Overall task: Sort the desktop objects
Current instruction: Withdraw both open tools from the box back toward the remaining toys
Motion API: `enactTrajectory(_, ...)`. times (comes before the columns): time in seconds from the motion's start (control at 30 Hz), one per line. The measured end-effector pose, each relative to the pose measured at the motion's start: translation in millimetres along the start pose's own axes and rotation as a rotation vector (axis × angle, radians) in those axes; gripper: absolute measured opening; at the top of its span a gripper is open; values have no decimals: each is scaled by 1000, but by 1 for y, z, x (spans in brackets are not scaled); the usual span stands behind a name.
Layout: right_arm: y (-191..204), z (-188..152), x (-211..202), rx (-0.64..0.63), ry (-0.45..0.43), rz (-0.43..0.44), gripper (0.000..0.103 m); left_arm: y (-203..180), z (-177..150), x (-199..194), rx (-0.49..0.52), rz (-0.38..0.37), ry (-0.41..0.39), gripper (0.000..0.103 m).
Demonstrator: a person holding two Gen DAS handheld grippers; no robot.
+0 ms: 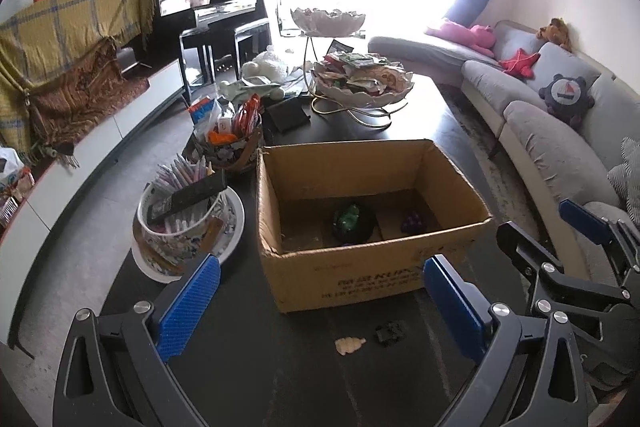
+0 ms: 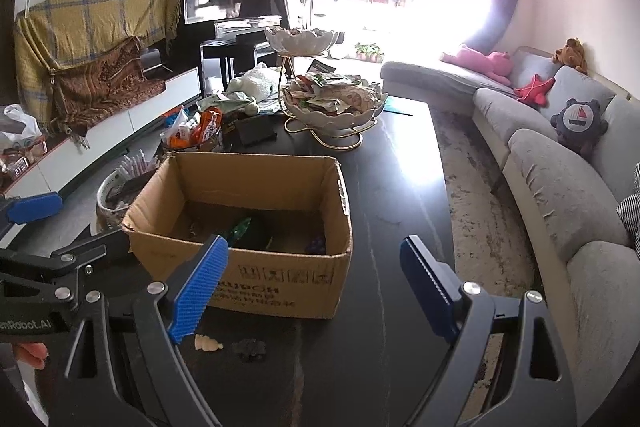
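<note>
An open cardboard box (image 1: 372, 271) (image 2: 256, 283) stands on the dark table (image 1: 400, 127) and holds a green-and-black item (image 1: 352, 223) (image 2: 242, 229) and a small purple one (image 1: 414, 221) (image 2: 316, 245). In front of the box lie a small cream figure (image 1: 350, 344) (image 2: 208, 343) and a small black piece (image 1: 389, 333) (image 2: 250, 349). My left gripper (image 1: 320, 303) is open above them, empty. My right gripper (image 2: 314, 291) is also open and empty, by the box's right front corner; in the left wrist view it shows at the right (image 1: 560, 259).
A patterned cup of pens on a plate (image 1: 188, 223), a basket of snacks (image 1: 232, 135), a black wallet (image 1: 288, 115) and a two-tier white bowl stand full of packets (image 1: 360, 83) crowd the table's far and left parts. A grey sofa (image 1: 560, 131) runs along the right.
</note>
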State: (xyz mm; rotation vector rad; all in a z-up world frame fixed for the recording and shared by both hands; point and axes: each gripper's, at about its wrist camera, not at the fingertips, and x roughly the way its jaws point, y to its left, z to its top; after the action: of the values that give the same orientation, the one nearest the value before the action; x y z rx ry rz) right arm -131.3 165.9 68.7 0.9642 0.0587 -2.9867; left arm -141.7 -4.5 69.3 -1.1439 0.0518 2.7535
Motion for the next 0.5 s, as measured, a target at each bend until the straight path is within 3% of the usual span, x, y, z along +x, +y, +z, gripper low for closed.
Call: enactTrajectory(0.5, -1, -19, -19, 0, 8, -8, 86, -6, -23, -13, -7, 13, 28, 101)
